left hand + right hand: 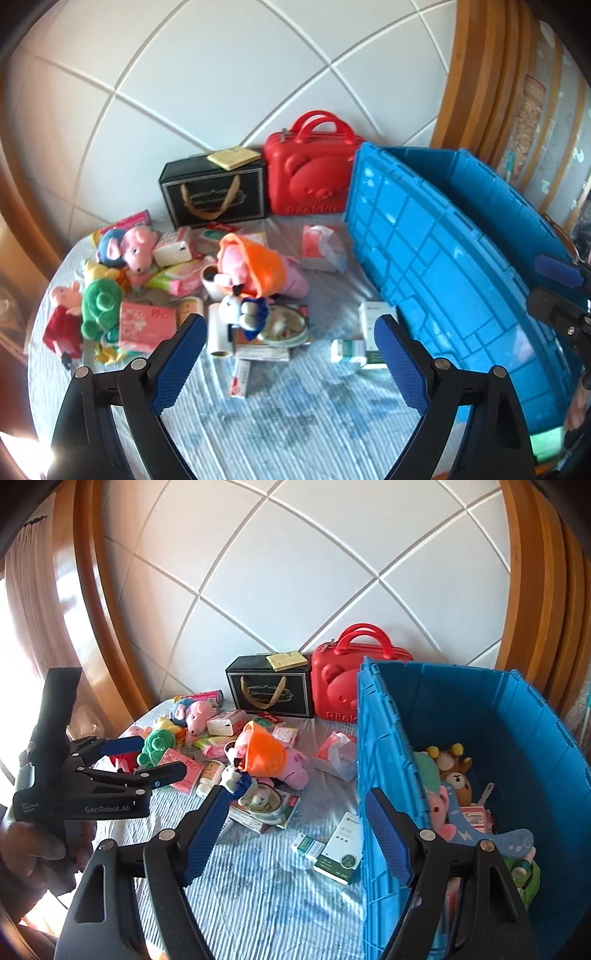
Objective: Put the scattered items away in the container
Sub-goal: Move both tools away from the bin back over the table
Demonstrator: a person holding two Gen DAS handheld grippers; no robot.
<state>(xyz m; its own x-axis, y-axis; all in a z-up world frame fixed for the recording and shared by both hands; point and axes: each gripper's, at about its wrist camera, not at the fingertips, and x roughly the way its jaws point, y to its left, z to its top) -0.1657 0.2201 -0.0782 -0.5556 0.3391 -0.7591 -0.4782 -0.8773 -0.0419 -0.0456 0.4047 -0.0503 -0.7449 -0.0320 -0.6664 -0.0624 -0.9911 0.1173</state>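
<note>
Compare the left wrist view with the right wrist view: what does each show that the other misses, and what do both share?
Only the left wrist view shows the red-dressed pig doll clearly. Only the right wrist view shows inside the blue crate, where a bear plush lies, and a hand holding the left gripper. Both show the red case and the black box.
</note>
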